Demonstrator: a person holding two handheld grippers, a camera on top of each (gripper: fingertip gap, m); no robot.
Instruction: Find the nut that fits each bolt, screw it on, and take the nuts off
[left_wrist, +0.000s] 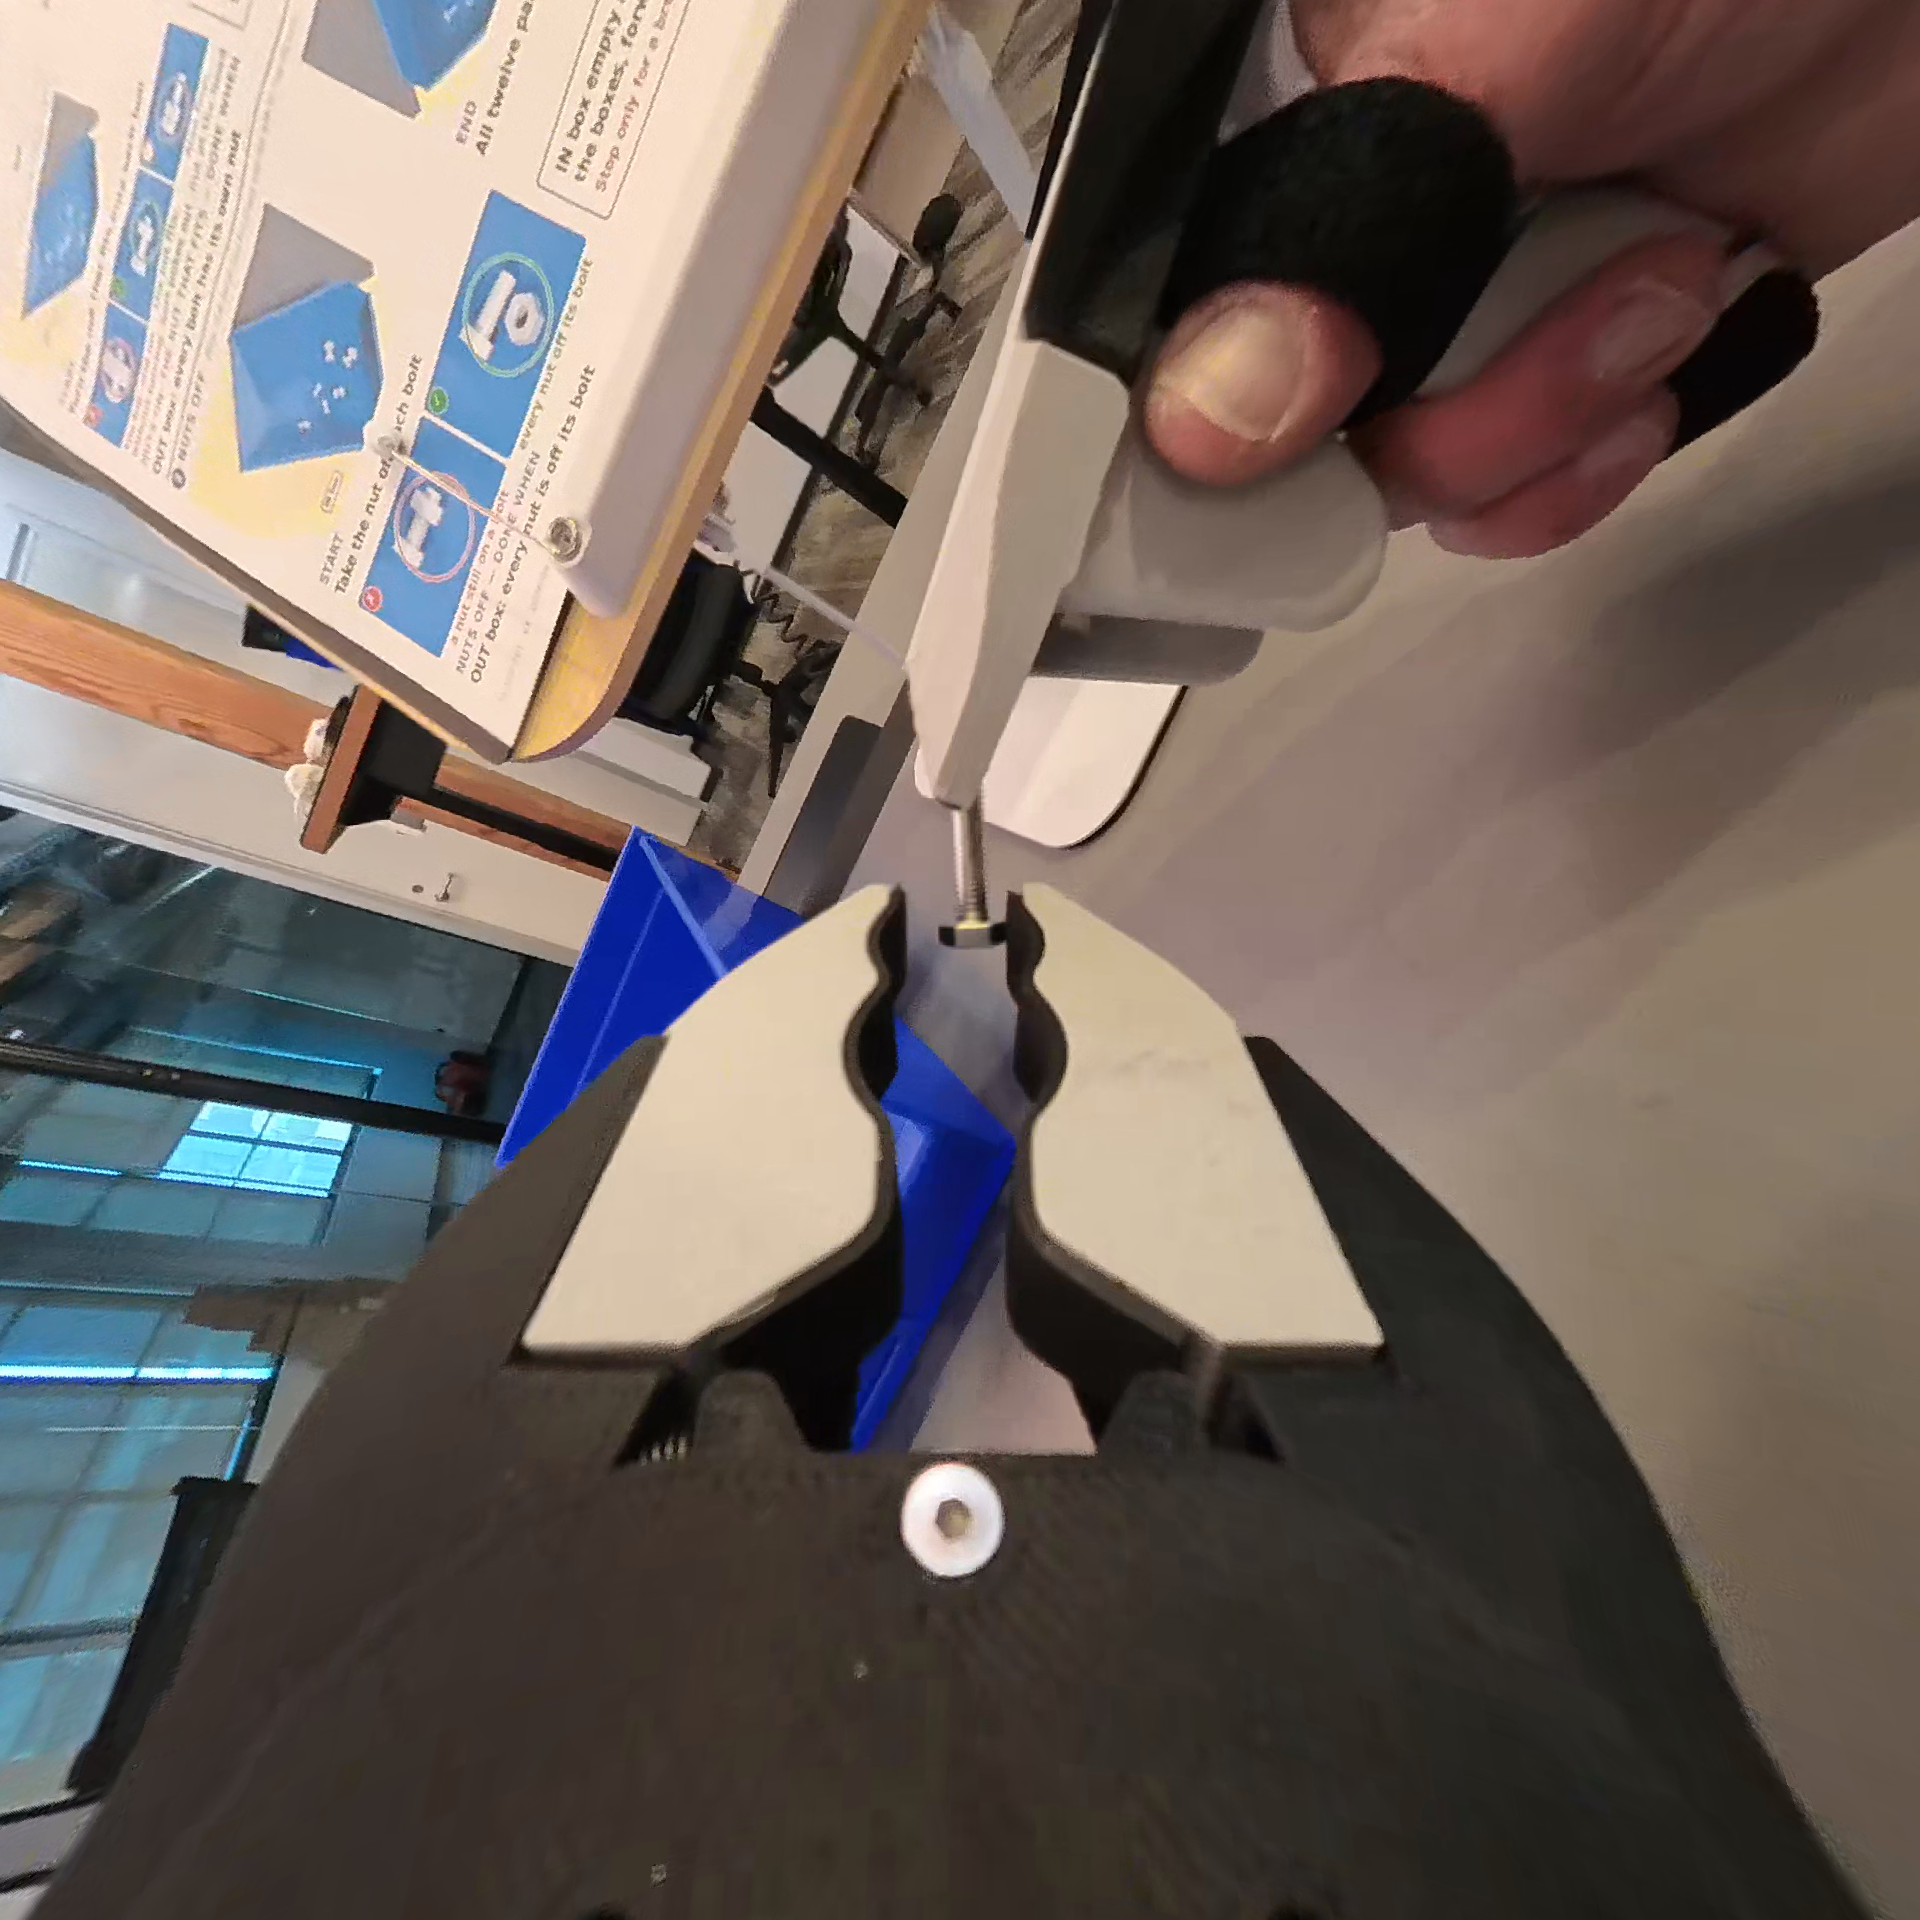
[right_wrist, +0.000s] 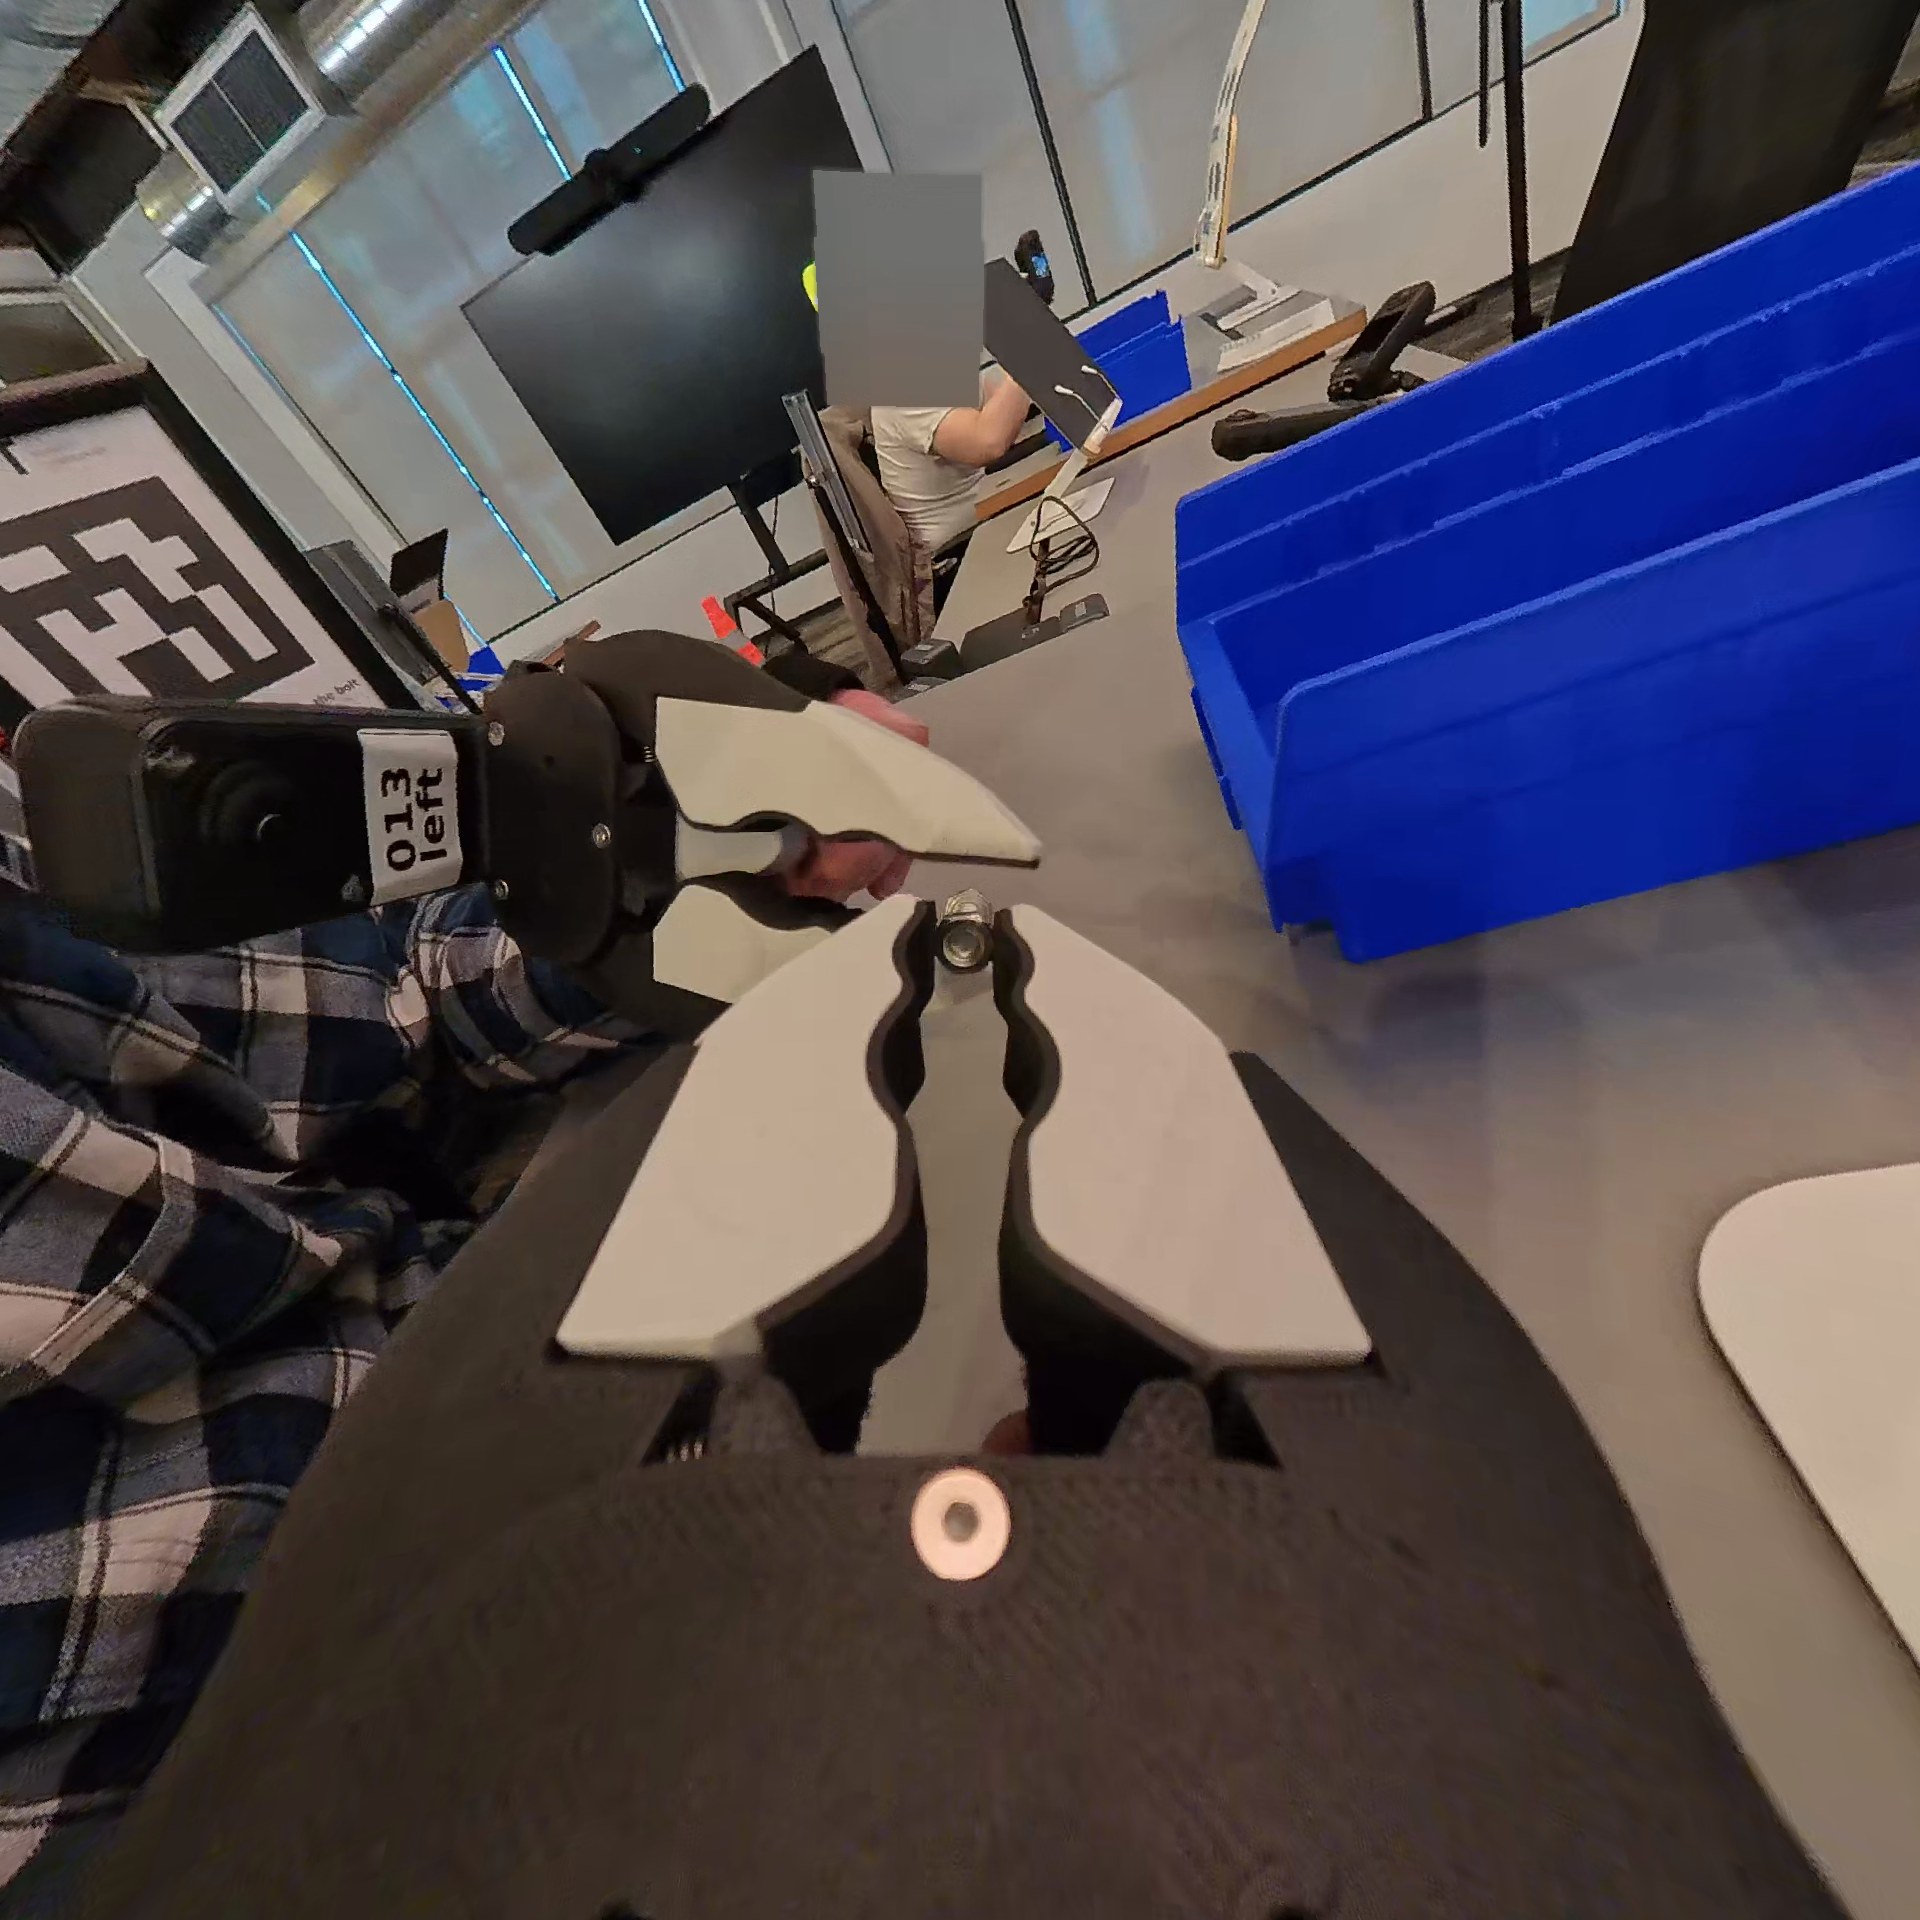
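My right gripper (right_wrist: 961, 920) is shut on a small steel bolt (right_wrist: 961, 943), which I see end-on between its pads. In the left wrist view the right gripper (left_wrist: 951, 795) comes down from above with the threaded bolt (left_wrist: 964, 862) sticking out of it. A hex nut (left_wrist: 969, 932) sits on the bolt's free end, and it also shows in the right wrist view (right_wrist: 968, 902). My left gripper (left_wrist: 958, 914) straddles the nut. The nut touches the right pad, but a gap shows at the left pad (left_wrist: 891, 935), so the gripper is open. In the right wrist view its upper finger (right_wrist: 883, 790) reaches over the nut.
Blue bins (right_wrist: 1558, 675) stand on the grey table (right_wrist: 1143, 779) at the right; one also shows behind my left fingers (left_wrist: 675, 987). A white pad (right_wrist: 1818, 1351) lies nearby. An instruction board (left_wrist: 416, 312) stands behind. A person (right_wrist: 914, 468) sits far back.
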